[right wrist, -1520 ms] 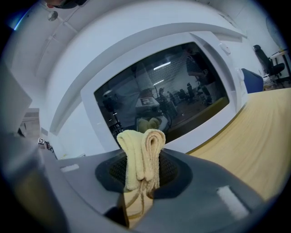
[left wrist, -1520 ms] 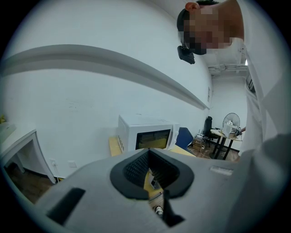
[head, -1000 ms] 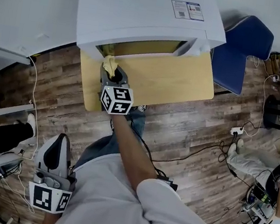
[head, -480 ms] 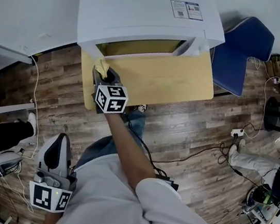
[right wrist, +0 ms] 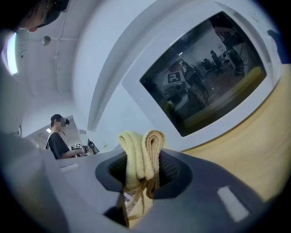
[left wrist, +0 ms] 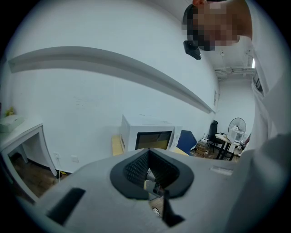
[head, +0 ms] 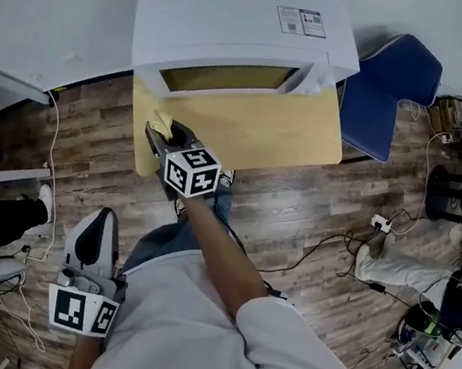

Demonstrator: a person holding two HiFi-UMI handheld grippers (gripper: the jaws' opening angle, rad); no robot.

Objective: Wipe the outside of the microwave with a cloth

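The right gripper (head: 168, 135) clamps a folded yellow cloth (head: 161, 119) over the table's (head: 281, 135) near left corner, just short of the microwave (head: 237, 26); the left gripper (head: 103, 225) is closed and empty.

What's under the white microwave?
The white box-shaped microwave stands on a small yellow wooden tabletop, whose front strip shows bare. The part beneath the microwave is covered, so nothing there can be checked. The right claw holds a folded yellow cloth in front.

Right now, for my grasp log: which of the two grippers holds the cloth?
The right gripper: its jaws pinch the folded yellow cloth in front of the microwave. The left gripper hangs low, holding nothing.
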